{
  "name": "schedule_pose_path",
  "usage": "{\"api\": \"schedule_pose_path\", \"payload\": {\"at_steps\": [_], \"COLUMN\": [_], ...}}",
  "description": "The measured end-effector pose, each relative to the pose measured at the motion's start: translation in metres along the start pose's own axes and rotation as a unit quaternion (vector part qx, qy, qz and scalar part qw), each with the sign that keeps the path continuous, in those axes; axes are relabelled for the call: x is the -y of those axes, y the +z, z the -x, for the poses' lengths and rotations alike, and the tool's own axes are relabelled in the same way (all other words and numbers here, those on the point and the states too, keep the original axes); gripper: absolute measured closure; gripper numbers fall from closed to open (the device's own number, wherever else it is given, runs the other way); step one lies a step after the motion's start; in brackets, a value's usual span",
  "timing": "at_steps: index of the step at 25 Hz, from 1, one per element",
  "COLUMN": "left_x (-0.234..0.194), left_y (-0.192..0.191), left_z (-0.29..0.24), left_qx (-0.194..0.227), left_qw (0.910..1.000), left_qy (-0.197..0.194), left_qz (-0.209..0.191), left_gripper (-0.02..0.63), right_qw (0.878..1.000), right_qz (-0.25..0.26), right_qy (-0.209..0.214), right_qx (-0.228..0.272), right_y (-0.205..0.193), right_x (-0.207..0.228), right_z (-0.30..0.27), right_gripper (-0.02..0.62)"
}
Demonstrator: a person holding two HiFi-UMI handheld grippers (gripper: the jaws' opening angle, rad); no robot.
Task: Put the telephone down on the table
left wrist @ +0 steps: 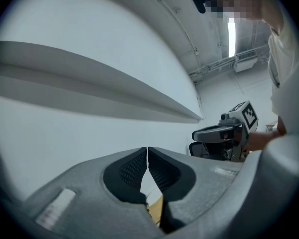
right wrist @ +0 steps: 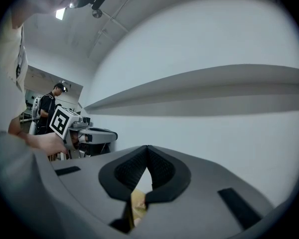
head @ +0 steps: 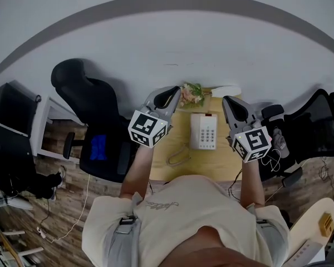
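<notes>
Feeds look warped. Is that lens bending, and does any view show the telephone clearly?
Head view: fisheye bows the wall stripe, yet the telephone lies sharp and evenly lit on the table. Left gripper view: dark rim, ceiling light glares, shut left tool fills the foreground. Right gripper view: same bowing, shut right tool, no telephone.

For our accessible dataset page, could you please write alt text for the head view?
Seen from above, a person holds the left gripper and right gripper, both shut and empty, over a small wooden table where a white telephone with a coiled cord lies. Flowers sit at its far edge; a black office chair stands left.
</notes>
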State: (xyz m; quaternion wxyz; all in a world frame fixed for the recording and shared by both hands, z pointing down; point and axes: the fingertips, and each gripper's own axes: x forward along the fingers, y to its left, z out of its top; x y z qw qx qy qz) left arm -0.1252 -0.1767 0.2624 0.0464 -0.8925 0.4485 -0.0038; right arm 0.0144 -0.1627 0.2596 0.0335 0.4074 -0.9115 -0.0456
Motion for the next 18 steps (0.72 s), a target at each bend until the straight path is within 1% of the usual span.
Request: {"api": "schedule_pose_path", "payload": {"at_steps": [9,18], "left_x": [0.0,0.001], "left_y": [-0.003,-0.007], "left_z": [-0.002,-0.022], "left_qx": [0.002,0.003], "left_qw": [1.0,0.9999], "left_qy": [0.002,-0.005], "left_qz": [0.008,0.014], "left_gripper": [0.583,0.583], "right_qw": [1.0,1.0], "right_qz": [0.0,-0.014], "right_qy": [-0.003,0.002], "right_qx": [-0.008,-0.019], "right_y": [-0.005,-0.018], "right_x": [0.005,0.021], "right_z": [-0.001,-0.005], "right_gripper": [0.594,0.594]}}
